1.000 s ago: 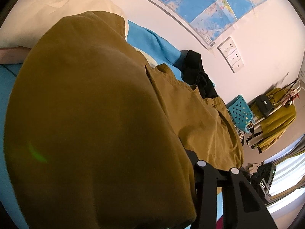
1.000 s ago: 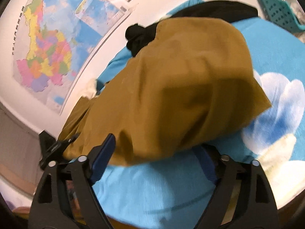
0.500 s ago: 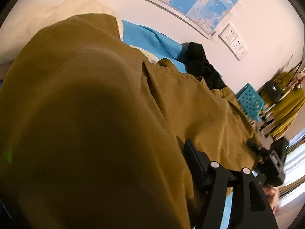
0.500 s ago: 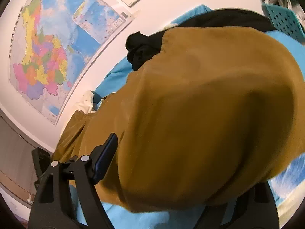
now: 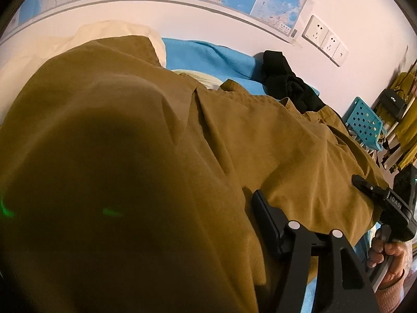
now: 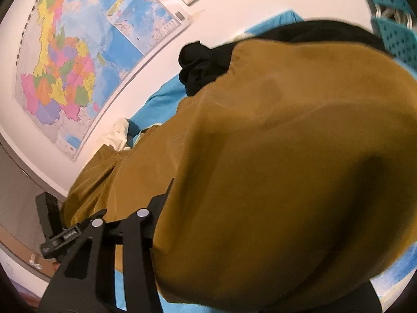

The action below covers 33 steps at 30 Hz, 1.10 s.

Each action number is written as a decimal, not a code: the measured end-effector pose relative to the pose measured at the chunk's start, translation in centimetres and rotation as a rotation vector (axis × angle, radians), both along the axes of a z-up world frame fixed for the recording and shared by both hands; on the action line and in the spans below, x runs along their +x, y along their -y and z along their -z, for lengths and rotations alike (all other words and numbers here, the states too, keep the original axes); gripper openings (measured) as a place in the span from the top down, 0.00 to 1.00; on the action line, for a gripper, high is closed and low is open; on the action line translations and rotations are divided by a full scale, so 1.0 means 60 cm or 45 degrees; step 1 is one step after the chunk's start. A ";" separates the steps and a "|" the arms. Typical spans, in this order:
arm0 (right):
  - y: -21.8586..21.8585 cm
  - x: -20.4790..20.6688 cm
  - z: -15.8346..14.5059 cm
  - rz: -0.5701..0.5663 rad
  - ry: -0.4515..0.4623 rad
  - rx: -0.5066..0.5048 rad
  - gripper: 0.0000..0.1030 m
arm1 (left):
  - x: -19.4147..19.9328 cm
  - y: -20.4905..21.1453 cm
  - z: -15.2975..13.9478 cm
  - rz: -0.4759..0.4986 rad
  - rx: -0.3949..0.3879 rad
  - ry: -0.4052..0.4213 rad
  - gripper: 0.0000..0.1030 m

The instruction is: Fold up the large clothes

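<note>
A large mustard-brown garment [image 5: 260, 135] lies on a blue bedsheet [image 5: 208, 54] and fills both wrist views [image 6: 286, 156]. My left gripper [image 5: 208, 195] is pushed into a bulging fold. Its right finger [image 5: 265, 221] shows beside the cloth and its left finger is hidden under it. The jaws stand apart. My right gripper [image 6: 208, 182] has its jaws closing with a thick hump of the garment between them. Only its left finger [image 6: 161, 200] shows. In the left wrist view the right gripper [image 5: 370, 187] meets the garment's near edge, held by a hand [image 5: 385, 255].
A black garment [image 5: 286, 83] is heaped against the wall behind the brown one. A cream pillow [image 5: 117, 34] lies at the bed's far left. A teal perforated basket [image 5: 365, 125] and a rack of mustard clothes [image 5: 406, 130] stand off the bed's right end.
The brown cloth has swelled up over both cameras and hides more of the sheet. The right gripper's jaws have narrowed around it. The right gripper and its hand have come into the left wrist view.
</note>
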State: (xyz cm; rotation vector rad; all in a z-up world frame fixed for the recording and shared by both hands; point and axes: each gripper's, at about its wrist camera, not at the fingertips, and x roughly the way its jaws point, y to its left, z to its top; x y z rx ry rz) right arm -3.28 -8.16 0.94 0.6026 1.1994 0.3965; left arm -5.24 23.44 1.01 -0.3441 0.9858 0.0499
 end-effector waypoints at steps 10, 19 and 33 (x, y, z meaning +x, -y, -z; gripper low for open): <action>-0.007 0.007 -0.002 -0.013 0.034 0.011 0.61 | 0.003 -0.010 0.002 -0.036 -0.017 0.003 0.46; -0.006 0.003 -0.046 -0.114 0.085 0.062 0.71 | -0.015 -0.016 -0.044 0.040 -0.016 0.036 0.59; -0.020 0.008 -0.002 -0.090 0.047 0.088 0.75 | 0.015 -0.018 -0.005 -0.005 0.033 -0.039 0.57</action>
